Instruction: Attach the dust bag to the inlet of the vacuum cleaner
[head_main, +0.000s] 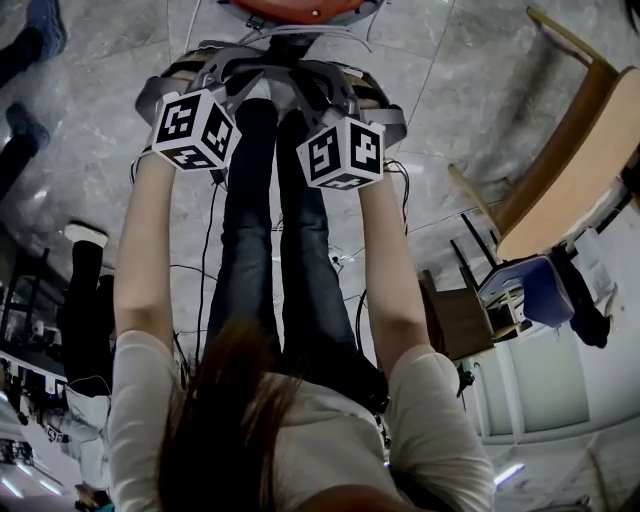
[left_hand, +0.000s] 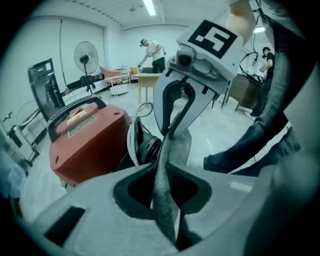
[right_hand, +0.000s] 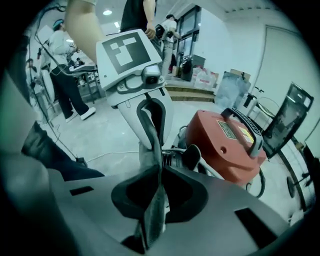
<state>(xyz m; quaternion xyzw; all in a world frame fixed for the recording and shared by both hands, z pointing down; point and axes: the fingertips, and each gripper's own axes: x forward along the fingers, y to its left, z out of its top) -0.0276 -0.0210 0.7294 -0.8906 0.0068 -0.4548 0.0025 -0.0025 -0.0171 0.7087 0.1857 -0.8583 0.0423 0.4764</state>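
Two bare arms (head_main: 142, 240) reach down over dark-trousered legs (head_main: 270, 230) in the head view, each ending in a marker cube (head_main: 196, 130); the cubes sit side by side, near but apart. The left gripper (left_hand: 166, 212) is clamped on a fold of the grey bag (left_hand: 169, 165), its jaws pressed tight on the cloth; the right gripper (right_hand: 151, 212) pinches the same bag in the same way, jaws closed on the fabric. The grippers face each other, and the bag runs as a narrow strip from one pair of jaws to the other. Just beyond the cloth lies the black round port (left_hand: 149, 149) at the end of the red vacuum (left_hand: 92, 142); the bag's edge is just beside it, but whether it touches cannot be told. The vacuum rests on the pale floor (left_hand: 220, 125), with a black handle (left_hand: 75, 107) along its top. Further off in the left gripper view stand a black chair (left_hand: 46, 82) and a fan (left_hand: 85, 56); at the far wall a person (left_hand: 152, 50) bends over a table (left_hand: 147, 80).
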